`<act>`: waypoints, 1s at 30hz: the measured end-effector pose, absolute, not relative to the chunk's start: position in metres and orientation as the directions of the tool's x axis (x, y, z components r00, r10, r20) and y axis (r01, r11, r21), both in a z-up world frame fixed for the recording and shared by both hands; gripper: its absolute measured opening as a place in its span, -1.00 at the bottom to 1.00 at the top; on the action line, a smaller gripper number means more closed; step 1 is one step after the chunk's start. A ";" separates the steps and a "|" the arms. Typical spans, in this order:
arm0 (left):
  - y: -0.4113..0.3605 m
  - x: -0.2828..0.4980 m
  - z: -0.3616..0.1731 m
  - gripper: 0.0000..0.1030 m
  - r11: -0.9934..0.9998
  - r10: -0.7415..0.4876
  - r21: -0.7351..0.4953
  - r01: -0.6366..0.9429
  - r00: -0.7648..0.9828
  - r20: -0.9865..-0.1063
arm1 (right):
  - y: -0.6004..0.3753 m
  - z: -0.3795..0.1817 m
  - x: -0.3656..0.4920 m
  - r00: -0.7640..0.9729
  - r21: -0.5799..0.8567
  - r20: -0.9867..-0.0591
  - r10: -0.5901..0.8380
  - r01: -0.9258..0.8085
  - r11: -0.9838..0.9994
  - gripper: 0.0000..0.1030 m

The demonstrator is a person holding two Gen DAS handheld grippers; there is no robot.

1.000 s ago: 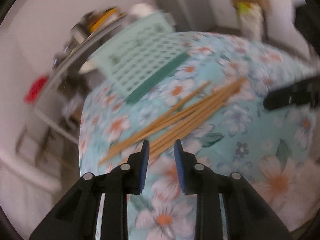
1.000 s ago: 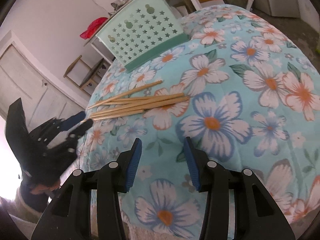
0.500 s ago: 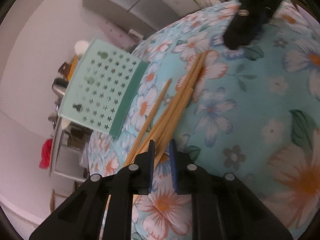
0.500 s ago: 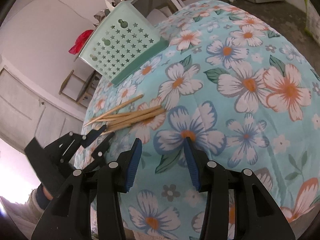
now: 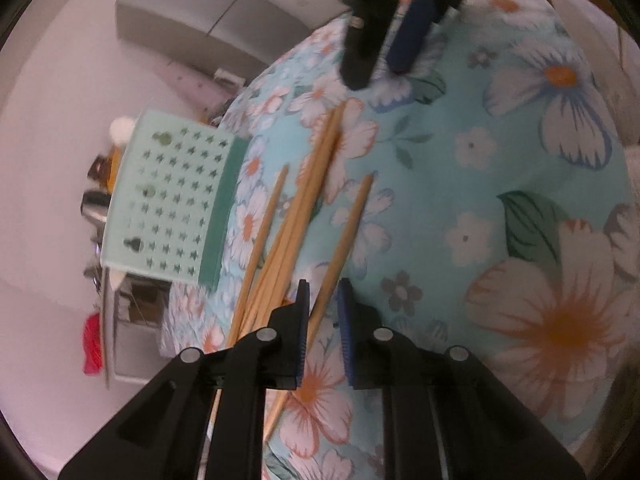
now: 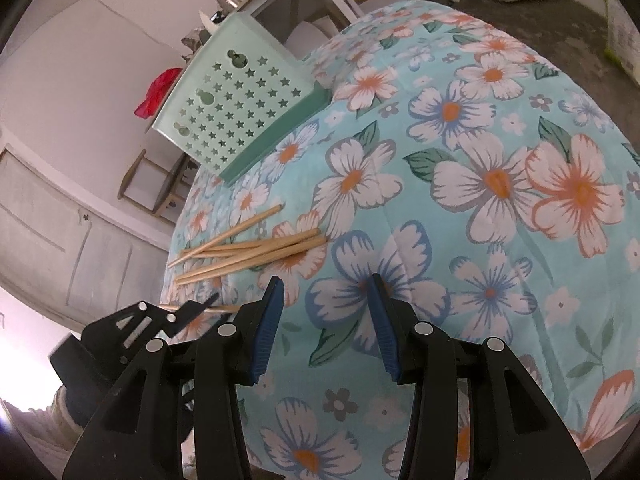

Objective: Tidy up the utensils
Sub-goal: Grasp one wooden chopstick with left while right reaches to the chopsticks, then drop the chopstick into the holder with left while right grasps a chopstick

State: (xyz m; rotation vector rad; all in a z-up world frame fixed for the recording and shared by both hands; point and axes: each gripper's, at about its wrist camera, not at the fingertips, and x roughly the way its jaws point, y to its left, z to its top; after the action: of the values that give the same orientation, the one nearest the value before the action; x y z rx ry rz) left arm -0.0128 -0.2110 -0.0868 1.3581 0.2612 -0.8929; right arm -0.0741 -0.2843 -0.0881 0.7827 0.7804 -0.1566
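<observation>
A floral cloth (image 6: 460, 208) in pale blue is covering the bench, with a grey cabinet and white walls behind it. The left gripper (image 5: 323, 300) is clenching a single chopstick (image 5: 346, 236) near its thin end, lifting it apart from the other chopsticks (image 5: 300, 208) that are lying fanned on the cloth just beside it. In the right wrist view that held stick is showing only as a short length poking past the left gripper (image 6: 192, 308) at the bench's edge. The right gripper (image 6: 326, 312) is hovering over a blue flower with its jaws released and nothing between them. The mint utensil basket (image 6: 236, 108), its star-punched wall facing the cameras, is sitting near the far edge, beyond the pile. To carry this step well, the grip so close to the tip probably needs watching: the long free end may swing or slip, so a slow, level lift toward the basket opening seems wise, keeping clear of the remaining sticks.
</observation>
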 end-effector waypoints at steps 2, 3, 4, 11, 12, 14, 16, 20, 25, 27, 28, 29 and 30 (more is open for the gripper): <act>-0.213 -0.014 -0.089 -0.77 -0.065 -0.404 0.735 0.675 0.655 -0.638 | -0.286 -0.087 -0.075 0.717 0.579 -0.682 0.145 0.408 0.706 -0.18; -0.214 -0.014 -0.090 -0.78 -0.068 -0.404 0.732 0.678 0.652 -0.641 | -0.287 -0.086 -0.076 0.719 0.583 -0.680 0.145 0.411 0.701 -0.16; -0.216 -0.014 -0.089 -0.78 -0.066 -0.404 0.729 0.681 0.650 -0.644 | -0.288 -0.085 -0.076 0.722 0.589 -0.677 0.143 0.416 0.693 -0.15; -0.218 -0.011 -0.070 -0.80 0.030 -0.450 0.715 0.698 0.648 -0.614 | -0.298 -0.070 -0.067 0.766 0.689 -0.611 0.198 0.392 0.609 -0.16; -0.216 -0.011 -0.066 -0.80 0.041 -0.454 0.714 0.699 0.649 -0.610 | -0.299 -0.065 -0.062 0.776 0.709 -0.593 0.214 0.378 0.596 -0.16; -0.213 -0.009 -0.058 -0.82 0.075 -0.460 0.718 0.693 0.662 -0.591 | -0.298 -0.059 -0.051 0.784 0.739 -0.569 0.247 0.355 0.573 -0.16; -0.208 -0.002 -0.044 -0.83 0.132 -0.461 0.709 0.693 0.676 -0.575 | -0.297 -0.059 -0.036 0.785 0.771 -0.546 0.292 0.335 0.542 -0.16; -0.196 0.017 -0.016 -0.86 0.261 -0.460 0.669 0.696 0.699 -0.547 | -0.294 -0.071 -0.004 0.741 0.773 -0.583 0.334 0.380 0.507 -0.16; -0.178 0.051 0.019 -0.88 0.437 -0.434 0.595 0.675 0.737 -0.518 | -0.291 -0.096 0.024 0.661 0.741 -0.659 0.360 0.485 0.465 -0.17; -0.170 0.068 0.036 -0.88 0.519 -0.432 0.528 0.672 0.739 -0.517 | -0.289 -0.101 0.031 0.643 0.731 -0.673 0.364 0.507 0.456 -0.18; -0.165 0.077 0.045 -0.88 0.563 -0.434 0.485 0.669 0.739 -0.516 | -0.288 -0.103 0.035 0.637 0.724 -0.682 0.359 0.518 0.456 -0.19; -0.161 0.083 0.052 -0.89 0.591 -0.438 0.454 0.667 0.738 -0.514 | -0.288 -0.105 0.038 0.634 0.719 -0.688 0.354 0.527 0.453 -0.20; -0.155 0.090 0.061 -0.89 0.631 -0.446 0.404 0.662 0.736 -0.509 | -0.287 -0.106 0.041 0.633 0.716 -0.691 0.351 0.532 0.451 -0.22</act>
State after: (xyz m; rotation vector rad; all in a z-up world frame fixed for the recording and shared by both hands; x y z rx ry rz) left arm 0.0897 -0.1547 0.0609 0.6113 0.3823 -0.6517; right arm 0.0413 -0.2872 -0.1061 1.1421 0.9311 -0.1351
